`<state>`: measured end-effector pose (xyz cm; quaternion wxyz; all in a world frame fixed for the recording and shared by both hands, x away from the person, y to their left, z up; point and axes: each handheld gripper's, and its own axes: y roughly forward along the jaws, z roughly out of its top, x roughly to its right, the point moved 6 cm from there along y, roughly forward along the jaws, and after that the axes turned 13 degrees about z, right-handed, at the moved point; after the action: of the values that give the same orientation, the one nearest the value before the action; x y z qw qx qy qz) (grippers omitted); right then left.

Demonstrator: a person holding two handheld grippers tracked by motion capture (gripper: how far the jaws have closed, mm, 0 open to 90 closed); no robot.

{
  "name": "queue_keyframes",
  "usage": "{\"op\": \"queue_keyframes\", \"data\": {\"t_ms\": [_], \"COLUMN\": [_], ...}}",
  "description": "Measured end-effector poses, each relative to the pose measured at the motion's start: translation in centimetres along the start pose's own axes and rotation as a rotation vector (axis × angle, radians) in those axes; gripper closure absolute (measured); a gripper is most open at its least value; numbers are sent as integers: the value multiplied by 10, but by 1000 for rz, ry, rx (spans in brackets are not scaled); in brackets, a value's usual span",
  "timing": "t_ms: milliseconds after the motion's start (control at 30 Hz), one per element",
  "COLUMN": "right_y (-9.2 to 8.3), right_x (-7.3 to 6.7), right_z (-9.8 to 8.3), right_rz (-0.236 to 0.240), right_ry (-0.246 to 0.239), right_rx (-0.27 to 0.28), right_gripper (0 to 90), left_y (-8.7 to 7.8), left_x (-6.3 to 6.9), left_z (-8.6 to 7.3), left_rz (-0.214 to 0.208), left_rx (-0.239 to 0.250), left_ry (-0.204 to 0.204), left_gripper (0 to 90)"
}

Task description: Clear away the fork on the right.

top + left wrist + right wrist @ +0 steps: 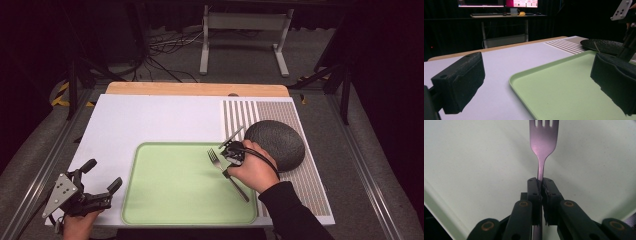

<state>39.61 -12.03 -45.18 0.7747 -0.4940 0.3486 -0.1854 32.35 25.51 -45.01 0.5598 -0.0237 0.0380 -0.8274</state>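
A dark studio surrounds the white surface. Over the green tray near its front edge, the right claw pinches the fork by its neck. The left claw idles agape at the front-left corner. Such a thin grip could let the fork swivel and clatter down.

- The tray lay on the worktop, at its near edge.
- The plate sat right of and behind the tray.
- The fork was above the tray's right half.
- The left gripper stood left of the tray.
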Motion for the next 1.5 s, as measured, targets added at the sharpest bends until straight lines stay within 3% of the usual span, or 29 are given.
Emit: {"op": "queue_keyframes", "data": {"t_ms": [333,633,967,1167,1267,1333,1400,1467,1500], "right_y": [4,9,10,5,2,1,1,1,2], "right_x": [7,9,10,9,7,3,1,-2,-4], "right_z": [-9,-13,-15,-12,-9,-4,-2,2,6], "right_rz": [-12,5,13,8,3,29,41,40,39], "right_ry": [45,94,112,101,73,37,25,-37,-101], "right_rx": [-12,-12,-14,12,48,111,136,174,205], "right_gripper": [849,847,837,742,641,491,442,357,299], "left_y": [0,0,0,0,0,0,0,0,0], "left_x": [0,0,0,0,0,0,0,0,0], "left_z": [0,0,0,0,0,0,0,0,0], "left_rz": [1,-1,-2,-3,-2,-2,-2,-2,-2], "left_rx": [1,-1,-2,-2,-1,-1,-1,-1,-1], "left_ry": [0,-1,-2,-2,-4,-5,-4,-7,-6], "left_gripper": [0,0,1,1,0,0,1,1,0]}}
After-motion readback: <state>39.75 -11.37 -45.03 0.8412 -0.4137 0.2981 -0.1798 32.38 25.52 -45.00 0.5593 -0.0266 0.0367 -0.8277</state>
